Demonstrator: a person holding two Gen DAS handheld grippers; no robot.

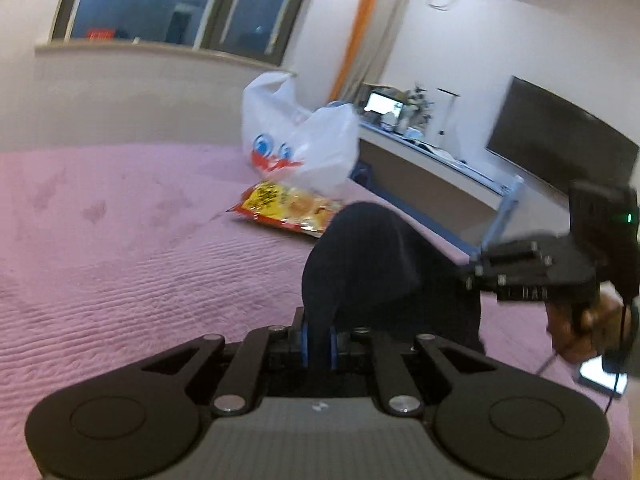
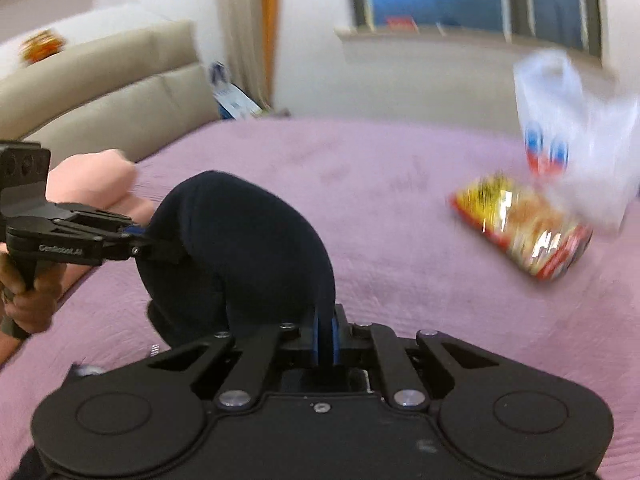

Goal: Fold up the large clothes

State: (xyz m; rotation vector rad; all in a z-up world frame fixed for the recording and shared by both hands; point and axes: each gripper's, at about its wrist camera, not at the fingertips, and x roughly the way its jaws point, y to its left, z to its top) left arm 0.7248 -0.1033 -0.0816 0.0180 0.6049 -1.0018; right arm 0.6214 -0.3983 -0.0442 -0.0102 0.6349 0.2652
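Above the near part of the bed, a dark navy garment hangs in a soft arch between the two tools. The left hand-held gripper is clamped on one edge of the cloth, its blue pads pressed flat against the fabric. The right hand-held gripper is likewise closed on another edge, so the garment bridges from one tool to the other and droops toward the pink bedspread beneath. In the right wrist view the person's hand shows on the left tool's handle.

Judging by the rounded, sagging fold, the cloth is light, limp and without stiffness; it should drape wherever it is unsupported and bunch easily. It does not look slippery or fragile, but a thin pinch could slide out if the tools pull apart sharply. The best holds are likely at corners or along a hem or seam, where several layers give the pads more to bite; which part each tool holds now cannot be told.

Toward the far right corner of the bed lie a red and yellow snack packet and a white plastic bag, well apart from the garment. A pink pillow sits at the bed's left side near the beige headboard.
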